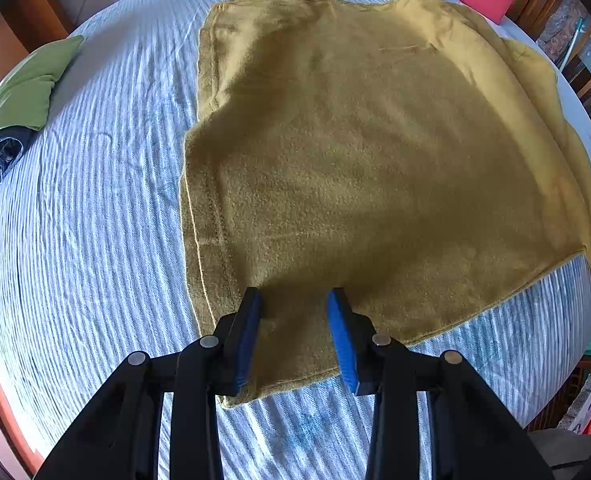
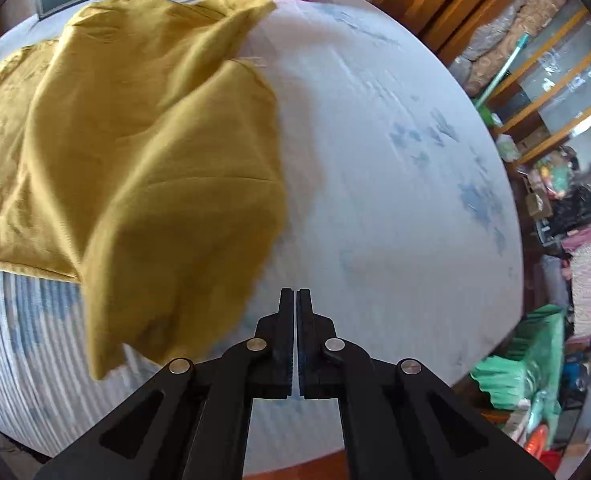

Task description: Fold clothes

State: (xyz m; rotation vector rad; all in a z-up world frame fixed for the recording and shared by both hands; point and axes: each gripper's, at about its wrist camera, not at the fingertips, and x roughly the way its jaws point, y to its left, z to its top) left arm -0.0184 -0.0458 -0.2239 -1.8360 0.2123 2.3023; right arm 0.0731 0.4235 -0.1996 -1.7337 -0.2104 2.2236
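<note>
Mustard shirt (image 1: 355, 160) spread on striped worktop (image 1: 95, 220); left gripper (image 1: 295, 300) over its near hem, jaws wide; right gripper (image 2: 297, 292) beside it, jaws closed, empty.

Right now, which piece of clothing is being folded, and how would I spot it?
Find the round table with its striped blue-white cloth. The mustard shirt lies spread across its middle, under the open left tongs. The only other clothes, a green and denim pile, sit at the edge.
</note>
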